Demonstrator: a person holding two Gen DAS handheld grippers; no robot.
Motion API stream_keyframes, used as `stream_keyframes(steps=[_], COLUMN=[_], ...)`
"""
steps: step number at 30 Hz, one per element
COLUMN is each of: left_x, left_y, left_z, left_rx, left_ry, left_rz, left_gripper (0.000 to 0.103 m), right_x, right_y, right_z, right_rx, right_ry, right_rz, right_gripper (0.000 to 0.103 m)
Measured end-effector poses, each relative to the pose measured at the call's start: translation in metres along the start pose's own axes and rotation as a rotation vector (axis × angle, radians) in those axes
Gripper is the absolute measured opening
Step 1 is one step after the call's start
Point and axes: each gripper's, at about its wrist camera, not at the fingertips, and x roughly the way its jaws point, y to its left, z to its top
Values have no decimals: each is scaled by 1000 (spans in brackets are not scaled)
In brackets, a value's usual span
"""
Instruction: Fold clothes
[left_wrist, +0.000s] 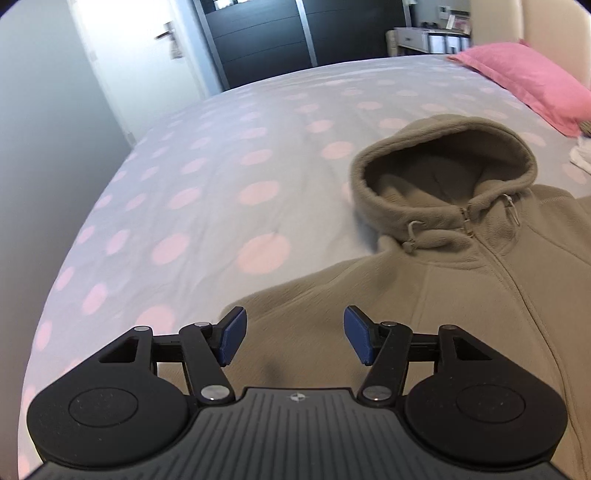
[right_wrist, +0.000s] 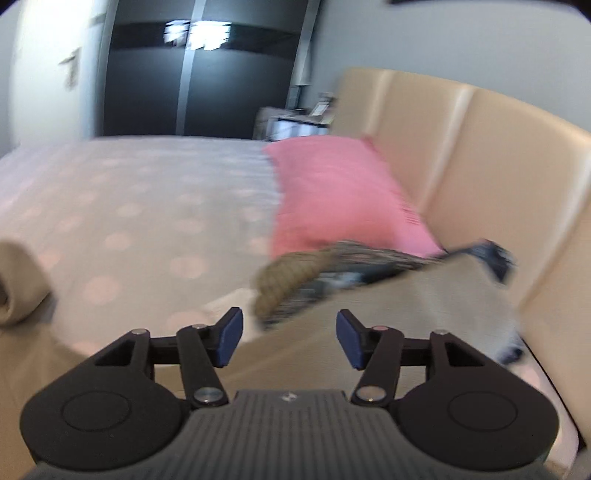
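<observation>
Both claws, left (left_wrist: 294, 338) & right (right_wrist: 289, 338), are hovering apart, empty, over beige zip-front fleece hoodie (left_wrist: 461, 295) lying flat w/ hood out on dotted bed (left_wrist: 184, 184); step prob. sleeve/side fold, needing an edge pinch, though right view's blurry.

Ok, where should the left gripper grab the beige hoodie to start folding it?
Probably the shoulder edge of the beige hoodie, just ahead of the open left gripper. Come in from the bedspread side: the fleece lies flat, zipped, and that free edge lets one finger slide under it.
</observation>
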Motion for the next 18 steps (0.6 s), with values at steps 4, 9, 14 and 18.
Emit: stream_keyframes(steps=[4,9,14,18], left_x=[-18,-43,-61,-62], left_y=[8,8,14,19], left_z=[-12,-23,-30,-31], left_rx=[-35,-31,-95,-142], left_ry=[30,42,30,30], left_rz=[17,39,41,56], left_gripper=[57,57,57,57], right_x=[-15,-16,-5,9], right_y=[-65,-130,-172,-178], right_z=[2,-7,-25,-34], right_rx=[127,279,530,611], right_ry=[-27,-3,41,75], right_rz=[-94,-121,-47,-36], right_gripper=[69,75,75,66])
